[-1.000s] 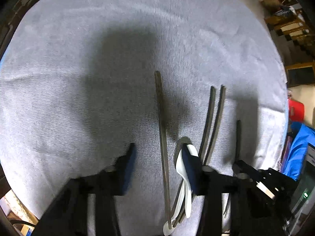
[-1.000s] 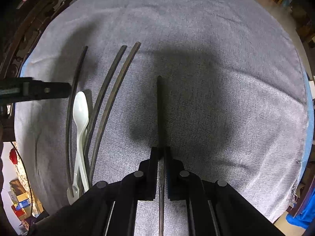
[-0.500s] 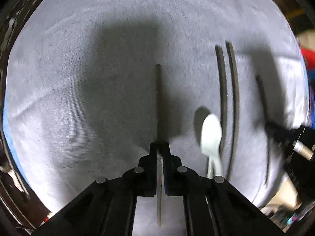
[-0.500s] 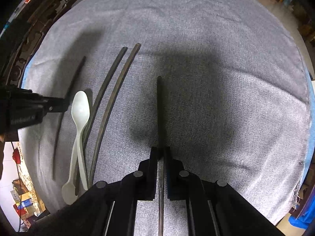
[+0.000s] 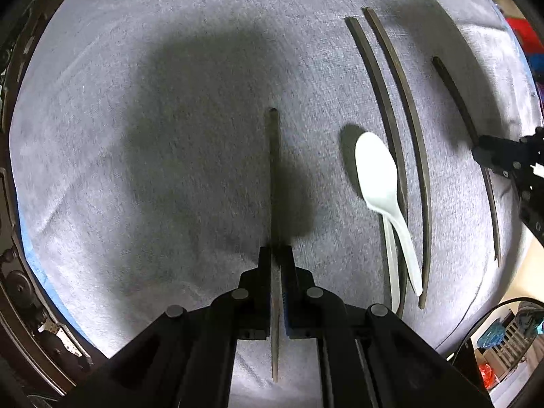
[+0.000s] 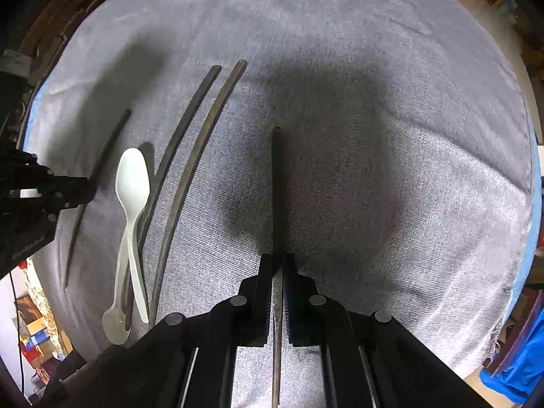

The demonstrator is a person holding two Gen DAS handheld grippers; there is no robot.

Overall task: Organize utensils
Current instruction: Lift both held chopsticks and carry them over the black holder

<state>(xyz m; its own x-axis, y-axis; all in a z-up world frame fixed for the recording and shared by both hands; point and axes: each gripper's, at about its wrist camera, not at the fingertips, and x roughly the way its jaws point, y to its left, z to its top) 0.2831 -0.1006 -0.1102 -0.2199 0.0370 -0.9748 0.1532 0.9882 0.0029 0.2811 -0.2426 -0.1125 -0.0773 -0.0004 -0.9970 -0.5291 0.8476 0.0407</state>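
Fingers (image 5: 263, 272) of the left gripper (image 5: 277, 265) are clenched on a dark chopstick (image 5: 273, 170), pointing down over the grey cloth (image 5: 136, 136). Right gripper (image 6: 278, 268) same: clamped on the other chopstick (image 6: 277, 187). Between the two grippers a chopstick pair (image 5: 391, 119) lies side by side on the cloth. Two white spoons (image 5: 375, 170) are crossed at the handles on the pair's left-gripper side, handles overlapping the nearer stick. Can't tell if the held sticks touch the cloth.
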